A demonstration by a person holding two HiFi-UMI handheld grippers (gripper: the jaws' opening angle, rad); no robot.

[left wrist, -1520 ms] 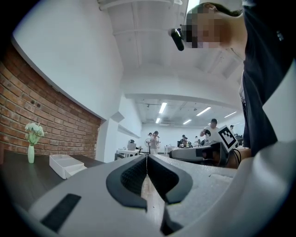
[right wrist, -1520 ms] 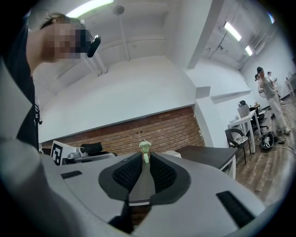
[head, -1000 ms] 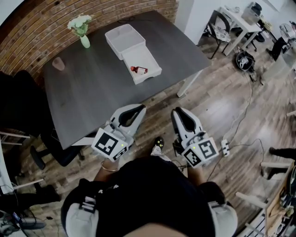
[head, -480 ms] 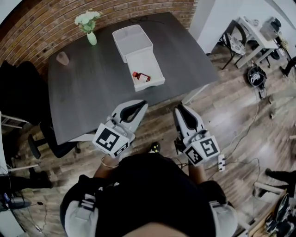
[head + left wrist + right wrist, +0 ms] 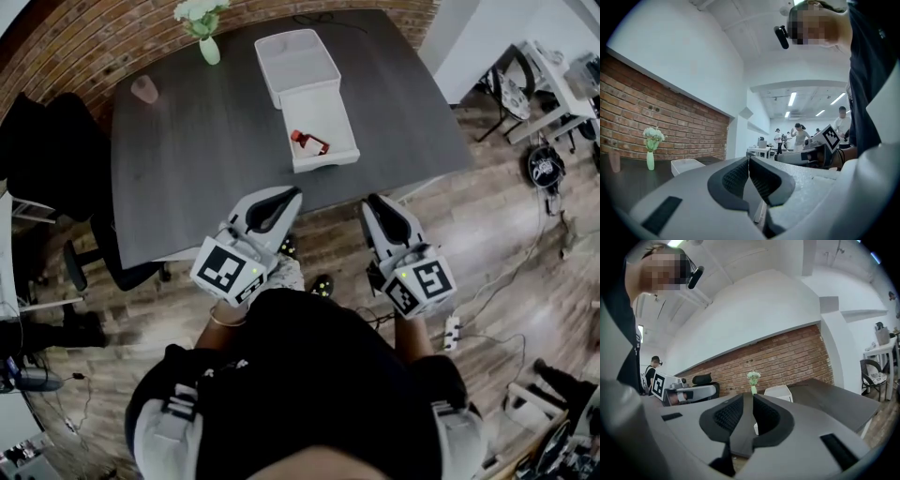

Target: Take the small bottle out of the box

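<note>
A small red bottle (image 5: 307, 142) lies in the shallow near half of the white box (image 5: 328, 117), on the dark table (image 5: 206, 159). The box's deeper half (image 5: 296, 61) stands behind it. My left gripper (image 5: 291, 192) hovers just off the table's near edge, its jaws together with nothing between them. My right gripper (image 5: 375, 200) is beside it over the wooden floor, tips also together and empty. Both point level towards the table, well short of the box. In the left gripper view the left gripper (image 5: 749, 159) looks past the box (image 5: 686, 165). The right gripper view shows the right gripper (image 5: 747, 397) and the box (image 5: 778, 392); the bottle is hidden in both.
A green vase of white flowers (image 5: 208, 37) and a pink cup (image 5: 144, 89) stand at the table's far left. A black chair (image 5: 56, 150) is at the left side. A power strip (image 5: 454, 328) and cables lie on the floor at right. People stand far off (image 5: 801, 136).
Both grippers have moved forward to the table's near edge. The table and box now appear closer and further right in the head view. Neither gripper's jaws have visibly changed.
</note>
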